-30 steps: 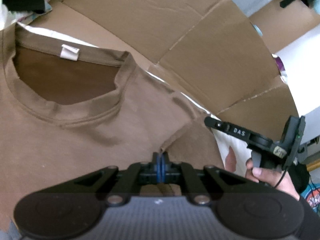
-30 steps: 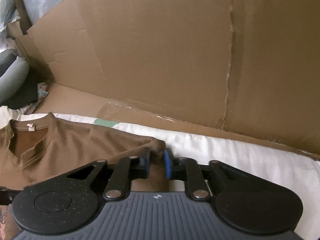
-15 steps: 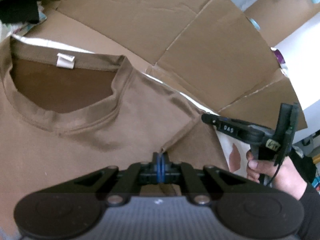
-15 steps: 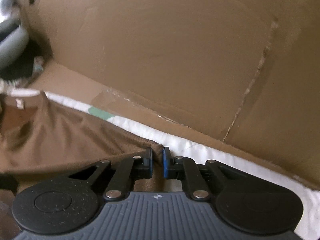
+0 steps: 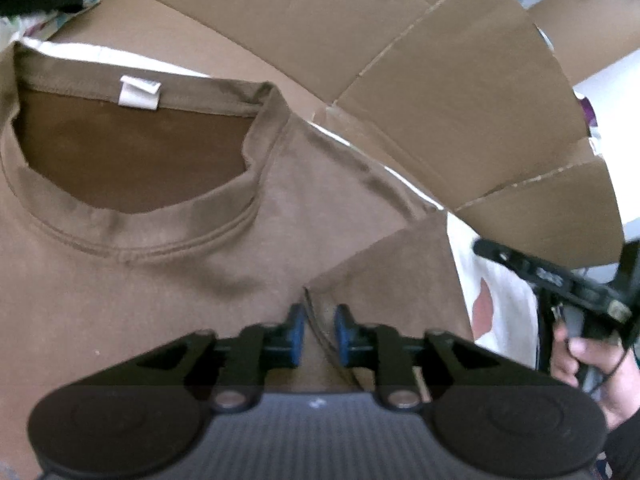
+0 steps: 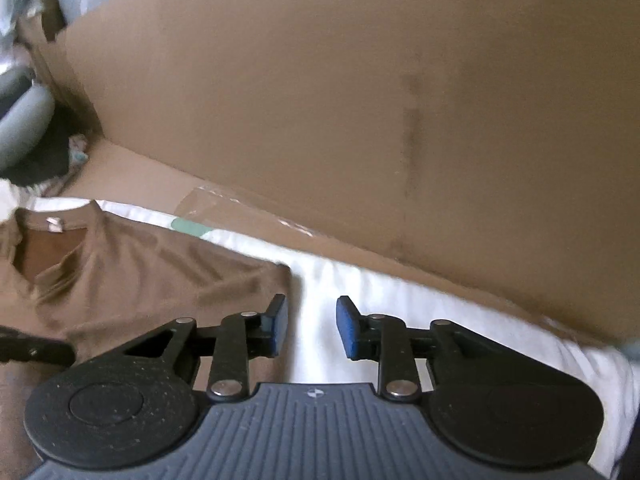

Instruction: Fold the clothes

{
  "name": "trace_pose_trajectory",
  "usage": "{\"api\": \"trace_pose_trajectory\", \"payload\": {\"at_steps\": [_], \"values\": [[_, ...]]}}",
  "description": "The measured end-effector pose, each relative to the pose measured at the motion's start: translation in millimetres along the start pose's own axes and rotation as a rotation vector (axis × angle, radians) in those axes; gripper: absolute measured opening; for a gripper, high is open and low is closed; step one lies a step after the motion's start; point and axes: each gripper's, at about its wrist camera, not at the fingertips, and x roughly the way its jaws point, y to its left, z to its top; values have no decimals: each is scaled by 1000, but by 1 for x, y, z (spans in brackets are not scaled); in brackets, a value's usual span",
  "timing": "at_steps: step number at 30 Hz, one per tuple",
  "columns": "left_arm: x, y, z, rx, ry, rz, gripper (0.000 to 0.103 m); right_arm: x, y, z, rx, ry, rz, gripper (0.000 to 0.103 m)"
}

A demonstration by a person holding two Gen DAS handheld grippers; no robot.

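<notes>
Brown T-shirt (image 5: 168, 292) flat ahead of left tongs (image 5: 318, 334); jaws opening, folded sleeve edge between pads, no longer pinched. Right tongs (image 6: 311, 330) opening, empty over white sheet (image 6: 440, 304), shirt just left. Lift both straight off, avoid dragging fold.

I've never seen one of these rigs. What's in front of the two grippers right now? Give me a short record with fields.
garment: brown cotton T-shirt lying flat, collar facing up, white neck label showing
folded part: sleeve folded onto the shirt
surface: white cloth sheet under the shirt
backdrop: brown cardboard panels standing behind
left gripper: jaws opening, over the sleeve's edge, pads not pressing the fabric
right gripper: jaws opening, nothing between them, beside the shirt's edge
person: hand holding the right gripper's handle
</notes>
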Motion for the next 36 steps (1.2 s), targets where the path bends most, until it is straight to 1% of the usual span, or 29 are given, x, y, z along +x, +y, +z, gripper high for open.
{"api": "trace_pose_trajectory", "payload": {"at_steps": [1,3,5,8,10,11,12,13,14,15,18,22,23,24,26,28,30,36], "values": [[0,-1,1,10,3,1,27,-7,-5,-5,15,2,8,35],[1,-2,2,30,8,2,40,-20,-14,-15,41,9,23,35],[5,-6,4,47,18,2,46,-29,-18,-29,55,22,38,35],[9,-13,6,84,22,20,48,-39,-21,-51,85,35,58,35],[10,-16,7,100,25,31,45,-44,-18,-63,101,47,74,35],[12,-17,7,116,29,47,32,-46,-15,-69,101,54,82,35],[12,-17,7,131,36,73,11,-47,-11,-75,97,60,90,35],[12,-16,8,134,46,91,4,-49,-7,-80,90,69,97,35],[12,-15,9,130,56,101,3,-49,-4,-86,78,80,102,35],[11,-13,10,117,64,94,2,-49,0,-92,59,91,103,35],[5,-12,12,136,71,114,2,-48,5,-107,7,118,78,35],[1,-12,16,158,67,176,0,-54,6,-115,-35,136,58,34],[0,-12,16,163,65,188,1,-55,6,-117,-46,139,53,34],[-3,-12,17,170,58,188,6,-57,5,-117,-48,141,49,34],[-11,-14,18,193,40,177,15,-62,3,-118,-40,143,39,34],[-15,-20,18,202,28,158,20,-69,2,-118,-41,144,21,34],[-16,-28,19,209,20,139,27,-75,3,-117,-52,141,5,34],[-18,-50,13,229,-3,59,30,-81,13,-106,-30,105,38,34]]}}
